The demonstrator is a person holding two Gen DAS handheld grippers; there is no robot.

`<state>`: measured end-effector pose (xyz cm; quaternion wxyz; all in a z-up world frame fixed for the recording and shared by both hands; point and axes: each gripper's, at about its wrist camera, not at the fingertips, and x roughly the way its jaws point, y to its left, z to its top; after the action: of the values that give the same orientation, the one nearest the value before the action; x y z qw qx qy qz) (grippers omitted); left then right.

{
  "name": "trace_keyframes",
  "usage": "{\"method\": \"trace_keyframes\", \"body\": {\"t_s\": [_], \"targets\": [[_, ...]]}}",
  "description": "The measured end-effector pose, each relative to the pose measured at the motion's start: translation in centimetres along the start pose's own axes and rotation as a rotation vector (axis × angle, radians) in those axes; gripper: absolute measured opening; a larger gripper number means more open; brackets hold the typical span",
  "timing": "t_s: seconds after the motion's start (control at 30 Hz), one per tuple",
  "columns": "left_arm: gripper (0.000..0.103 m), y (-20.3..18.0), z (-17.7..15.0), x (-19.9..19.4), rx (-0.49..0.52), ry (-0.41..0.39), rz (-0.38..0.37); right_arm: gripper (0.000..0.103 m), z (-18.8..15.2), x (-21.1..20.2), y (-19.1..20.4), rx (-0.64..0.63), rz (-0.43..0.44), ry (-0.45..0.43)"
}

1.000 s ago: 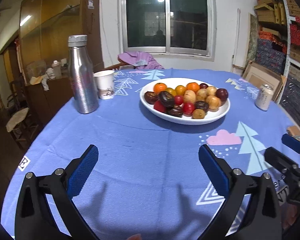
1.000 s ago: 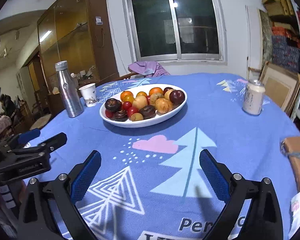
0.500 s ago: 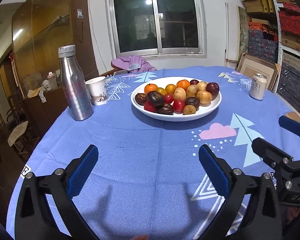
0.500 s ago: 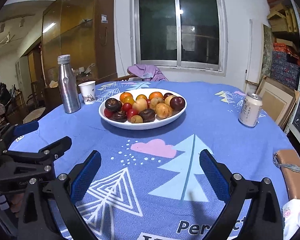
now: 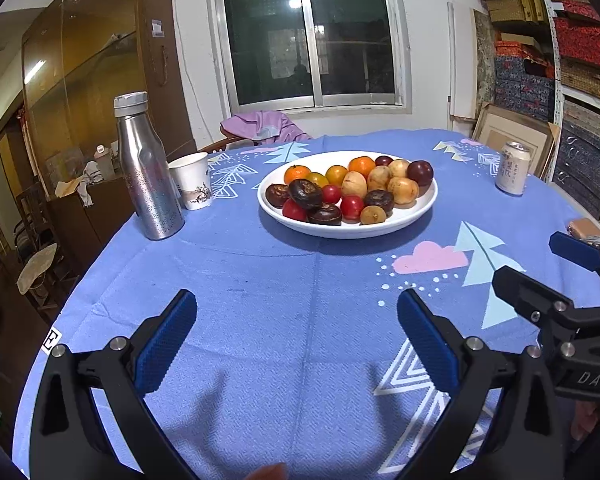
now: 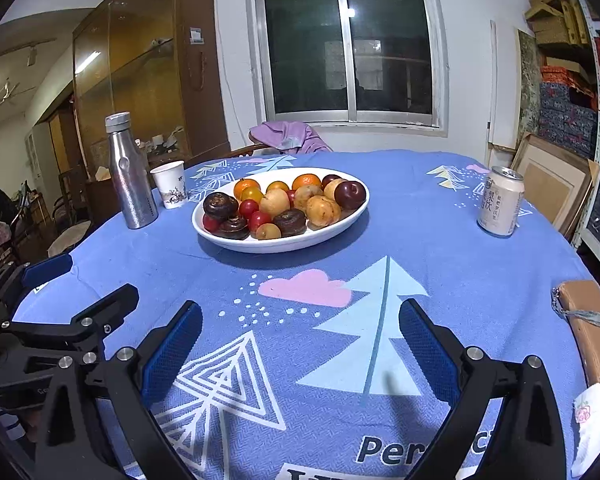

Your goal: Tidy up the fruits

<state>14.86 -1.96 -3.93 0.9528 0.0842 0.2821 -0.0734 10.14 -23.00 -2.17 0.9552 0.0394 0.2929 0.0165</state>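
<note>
A round table under a blue cloth printed with pale trees, white triangles and pink clouds [image 5: 260, 280] fills both views. Near its middle, at about 12 o'clock from both grippers, sits a wide, shallow white ceramic bowl [image 5: 348, 230] heaped with fruit [image 5: 356, 192] — orange tangerines at the far side, tan-yellow round fruits in the centre, small red ones among them, dark brown flattened ones along the near-left rim, and a dark purple plum at the right edge.

At 10 o'clock from the bowl a tall brushed-steel bottle with a screw cap [image 5: 146, 168] stands upright, with a white paper cup bearing a dark branch design [image 5: 192, 186] just beside it on the right. At 2 o'clock, well apart from the bowl, stands a pale drink can [image 6: 500, 200].

The left gripper [image 5: 296, 344] hangs low over the near cloth, its blue-padded fingers spread wide around nothing. The right gripper [image 6: 300, 348] sits just to its right — equally splayed and empty.
</note>
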Motion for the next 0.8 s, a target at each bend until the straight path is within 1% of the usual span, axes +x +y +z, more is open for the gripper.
{"method": "trace_keyframes", "body": {"t_s": [0.17,0.4,0.6,0.73,0.8], "targets": [[0.099,0.11,0.02,-0.03,-0.010,0.003,-0.005,0.100,0.03,-0.10,0.10,-0.002,0.002,-0.002],[0.099,-0.23,-0.06,0.12,0.009,0.008,0.017,0.100,0.09,-0.31,0.35,-0.020,-0.021,-0.017],[0.099,-0.04,-0.01,-0.03,0.000,0.004,-0.001,0.100,0.29,-0.43,-0.15,0.023,0.025,-0.011],[0.099,-0.20,-0.06,0.34,0.006,0.021,-0.001,0.100,0.21,-0.21,-0.19,0.028,0.018,0.000],[0.099,-0.22,-0.12,0.21,0.008,0.015,0.006,0.100,0.17,-0.19,-0.15,0.032,0.017,0.005]]}}
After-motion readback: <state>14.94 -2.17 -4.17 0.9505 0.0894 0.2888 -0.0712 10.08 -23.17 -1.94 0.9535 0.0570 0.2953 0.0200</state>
